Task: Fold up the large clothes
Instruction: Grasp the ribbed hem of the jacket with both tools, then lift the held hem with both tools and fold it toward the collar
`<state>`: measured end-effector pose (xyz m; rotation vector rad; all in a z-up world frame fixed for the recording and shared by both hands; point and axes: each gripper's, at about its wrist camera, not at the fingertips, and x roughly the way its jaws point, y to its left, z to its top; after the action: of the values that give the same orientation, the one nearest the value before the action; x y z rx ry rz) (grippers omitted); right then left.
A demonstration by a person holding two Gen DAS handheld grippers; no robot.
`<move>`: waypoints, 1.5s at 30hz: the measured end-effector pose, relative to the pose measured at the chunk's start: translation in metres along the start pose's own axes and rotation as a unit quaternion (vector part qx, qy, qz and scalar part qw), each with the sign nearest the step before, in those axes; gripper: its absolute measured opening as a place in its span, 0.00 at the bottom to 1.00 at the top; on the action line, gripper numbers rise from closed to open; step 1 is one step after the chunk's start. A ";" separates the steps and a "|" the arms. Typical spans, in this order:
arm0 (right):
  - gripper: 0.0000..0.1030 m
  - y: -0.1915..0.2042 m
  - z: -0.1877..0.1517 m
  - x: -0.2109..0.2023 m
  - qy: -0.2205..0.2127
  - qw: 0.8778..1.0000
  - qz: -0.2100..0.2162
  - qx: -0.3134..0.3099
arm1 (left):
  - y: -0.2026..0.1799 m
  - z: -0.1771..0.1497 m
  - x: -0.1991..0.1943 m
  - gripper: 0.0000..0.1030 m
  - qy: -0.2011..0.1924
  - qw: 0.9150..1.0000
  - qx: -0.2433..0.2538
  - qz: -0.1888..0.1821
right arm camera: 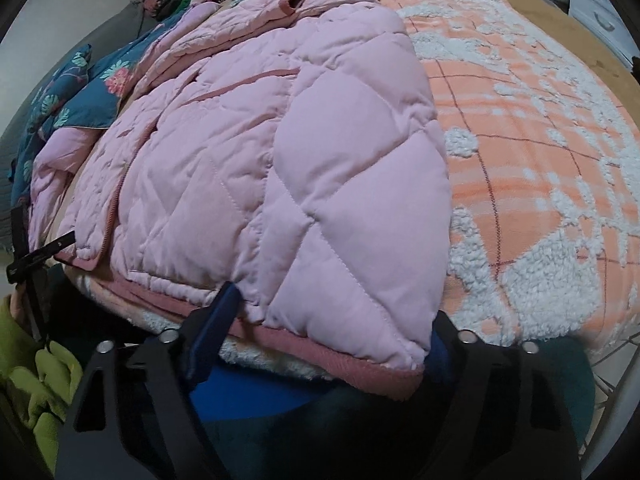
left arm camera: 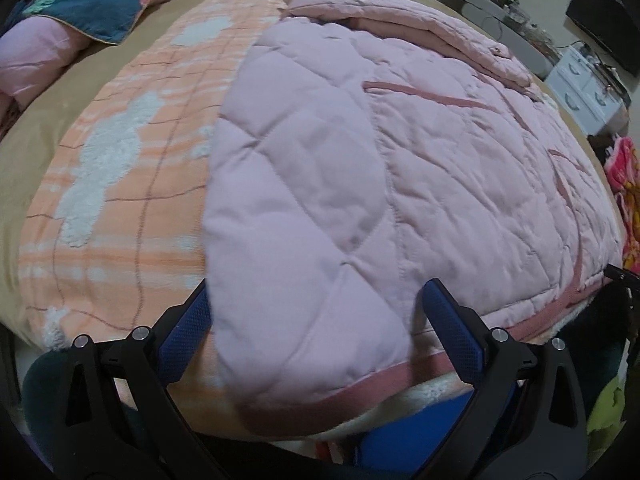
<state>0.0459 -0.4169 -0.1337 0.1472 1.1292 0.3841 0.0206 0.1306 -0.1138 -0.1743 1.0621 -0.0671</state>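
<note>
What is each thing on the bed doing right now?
Pink quilted jacket: spread flat, sleeves folded in, hem between both grippers.
Orange checked fleece blanket: spread under the jacket.
Left gripper: open around the hem.
Right gripper: open around the hem.

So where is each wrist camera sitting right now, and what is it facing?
Left wrist: on the left tongs, angled down over the bed's near edge at the pink quilted jacket and orange blanket; both blue pads show, apart, astride the hem.
Right wrist: on the right tongs, facing the same jacket from its other side; black arms and one blue pad show.
Shared: jacket, blanket, floral pillow.
</note>
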 end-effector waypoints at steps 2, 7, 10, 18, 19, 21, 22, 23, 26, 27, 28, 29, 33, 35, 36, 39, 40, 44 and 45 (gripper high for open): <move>0.65 0.000 0.001 -0.003 -0.005 1.000 0.008 0.003 | -0.001 0.001 0.002 0.92 0.000 1.000 -0.001 -0.005; 0.52 -0.003 0.006 -0.013 -0.018 0.999 0.032 0.008 | 0.001 0.006 0.006 0.92 -0.002 1.000 -0.017 -0.025; 0.51 -0.006 0.008 -0.014 -0.026 0.998 0.049 0.016 | 0.003 0.006 0.008 0.92 -0.006 0.999 -0.025 -0.030; 0.48 -0.005 0.005 -0.005 -0.036 0.998 0.045 0.030 | -0.002 0.006 0.006 0.78 -0.016 0.999 -0.019 -0.047; 0.40 -0.004 0.005 -0.006 -0.039 0.998 0.046 0.027 | -0.003 0.006 0.005 0.72 -0.017 0.998 -0.018 -0.052; 0.29 -0.001 0.006 -0.012 -0.049 0.998 0.047 0.020 | -0.008 0.006 0.003 0.63 -0.020 0.999 -0.009 -0.041; 0.24 0.001 0.006 -0.016 -0.057 0.997 0.048 0.014 | -0.009 0.006 0.002 0.60 -0.023 0.999 -0.008 -0.040; 0.21 0.004 0.006 -0.019 -0.064 0.997 0.046 0.009 | -0.009 0.007 0.000 0.53 -0.027 0.999 -0.008 -0.038; 0.18 0.012 0.007 -0.025 -0.078 0.996 0.037 -0.004 | -0.011 0.010 -0.007 0.32 -0.041 0.999 -0.002 -0.034; 0.18 0.014 0.008 -0.027 -0.082 0.996 0.035 -0.006 | -0.012 0.011 -0.011 0.18 -0.049 0.998 0.001 -0.025; 0.17 0.016 0.009 -0.029 -0.087 0.996 0.035 -0.007 | -0.012 0.012 -0.014 0.18 -0.054 0.998 0.004 -0.023; 0.17 0.017 0.010 -0.031 -0.093 0.995 0.035 -0.008 | -0.011 0.013 -0.016 0.17 -0.055 0.998 0.003 -0.027; 0.17 0.023 0.015 -0.044 -0.118 0.992 0.039 -0.014 | -0.016 0.016 -0.021 0.14 -0.064 0.998 0.021 -0.020; 0.16 0.025 0.019 -0.051 -0.131 0.990 0.044 -0.015 | -0.020 0.018 -0.025 0.13 -0.071 0.997 0.030 -0.018; 0.16 0.027 0.022 -0.054 -0.138 0.989 0.046 -0.015 | -0.021 0.020 -0.028 0.13 -0.077 0.996 0.034 -0.017; 0.16 0.032 0.030 -0.062 -0.153 0.987 0.049 -0.020 | -0.027 0.026 -0.037 0.12 -0.090 0.995 0.042 -0.016; 0.16 0.034 0.032 -0.065 -0.158 0.986 0.051 -0.021 | -0.028 0.027 -0.040 0.12 -0.094 0.994 0.046 -0.015; 0.16 0.039 0.045 -0.073 -0.173 0.983 0.051 -0.024 | -0.032 0.036 -0.046 0.12 -0.107 0.993 0.046 -0.016; 0.16 0.041 0.049 -0.074 -0.176 0.983 0.051 -0.027 | -0.033 0.038 -0.048 0.12 -0.110 0.993 0.045 -0.015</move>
<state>0.0537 -0.4029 -0.0369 0.2171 0.7630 0.4592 0.0319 0.1089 -0.0487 -0.1131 0.8357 -0.1210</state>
